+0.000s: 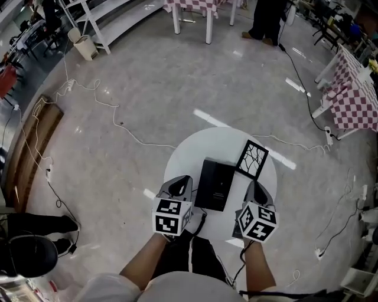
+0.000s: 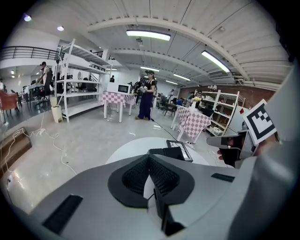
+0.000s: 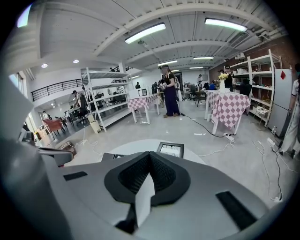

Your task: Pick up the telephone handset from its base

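Observation:
A black telephone [image 1: 215,184] lies in the middle of a round white table [image 1: 195,147]; its handset rests on the base and I cannot tell the two apart from above. My left gripper [image 1: 182,180] hovers at the phone's left near corner, its jaws shut and empty. On the phone's right, my right gripper [image 1: 255,186] is also shut with nothing in it. In the left gripper view the phone [image 2: 168,153] shows just past the closed left gripper [image 2: 149,157]. Only an edge of the phone [image 3: 112,156] peeks over the right gripper [image 3: 150,153] in the right gripper view.
A black-framed picture [image 1: 252,158] lies on the table at the phone's far right. White cables [image 1: 112,112] trail over the floor. A checked-cloth table [image 1: 354,100] stands at the right, shelving [image 1: 94,17] and a bin [image 1: 84,47] at the far left, a person [image 1: 266,20] beyond.

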`<state>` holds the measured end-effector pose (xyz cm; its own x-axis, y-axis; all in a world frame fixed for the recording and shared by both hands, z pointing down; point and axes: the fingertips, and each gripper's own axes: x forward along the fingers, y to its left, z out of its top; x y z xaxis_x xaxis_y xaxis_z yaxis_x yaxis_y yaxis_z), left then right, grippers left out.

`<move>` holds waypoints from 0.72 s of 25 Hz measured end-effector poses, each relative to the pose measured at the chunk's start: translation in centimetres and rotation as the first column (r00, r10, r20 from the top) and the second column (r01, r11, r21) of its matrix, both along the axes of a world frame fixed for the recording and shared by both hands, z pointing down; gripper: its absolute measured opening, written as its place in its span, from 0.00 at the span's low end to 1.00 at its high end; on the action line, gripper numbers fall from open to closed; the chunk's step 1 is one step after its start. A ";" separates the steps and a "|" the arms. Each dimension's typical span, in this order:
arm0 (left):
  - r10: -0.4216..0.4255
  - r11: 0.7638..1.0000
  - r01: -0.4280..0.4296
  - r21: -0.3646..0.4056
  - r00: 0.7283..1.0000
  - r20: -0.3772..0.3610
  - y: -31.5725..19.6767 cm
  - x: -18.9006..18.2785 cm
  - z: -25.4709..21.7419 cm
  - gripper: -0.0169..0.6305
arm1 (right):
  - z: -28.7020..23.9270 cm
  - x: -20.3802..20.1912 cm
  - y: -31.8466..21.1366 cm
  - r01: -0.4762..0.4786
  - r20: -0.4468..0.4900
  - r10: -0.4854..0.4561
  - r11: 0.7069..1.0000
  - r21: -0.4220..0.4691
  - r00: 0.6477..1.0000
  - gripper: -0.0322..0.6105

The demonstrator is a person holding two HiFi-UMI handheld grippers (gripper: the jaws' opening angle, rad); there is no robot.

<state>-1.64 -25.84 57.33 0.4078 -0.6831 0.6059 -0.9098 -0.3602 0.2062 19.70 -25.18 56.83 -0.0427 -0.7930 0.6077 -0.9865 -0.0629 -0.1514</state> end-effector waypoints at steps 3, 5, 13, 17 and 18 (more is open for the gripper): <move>0.013 0.999 -0.012 -0.033 1.000 0.010 0.9 0.5 1.5 0.05 | 0.9 -0.2 0.5 0.010 0.001 -0.010 1.000 -0.018 1.000 0.09; 0.020 0.999 -0.020 -0.050 1.000 0.013 1.3 0.8 2.3 0.05 | 1.4 -0.3 0.8 0.011 0.004 -0.010 1.000 -0.023 1.000 0.08; 0.042 0.996 -0.041 -0.082 0.999 0.006 2.0 1.3 3.9 0.05 | 2.5 0.3 2.1 -0.011 0.002 0.011 0.999 -0.042 1.000 0.08; 0.050 0.994 -0.053 -0.096 0.998 -0.031 1.9 1.9 4.2 0.06 | 2.8 0.8 2.5 -0.021 -0.002 0.020 0.999 -0.050 1.000 0.09; 0.052 0.993 -0.056 -0.099 0.998 -0.038 1.8 2.0 4.3 0.06 | 2.9 0.8 2.5 -0.022 -0.002 0.022 0.998 -0.052 1.000 0.08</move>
<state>0.39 -24.03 61.61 0.4646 -0.5960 0.6550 -0.8811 -0.3845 0.2752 20.54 -22.65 59.68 -0.0243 -0.7611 0.6482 -0.9850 -0.0925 -0.1456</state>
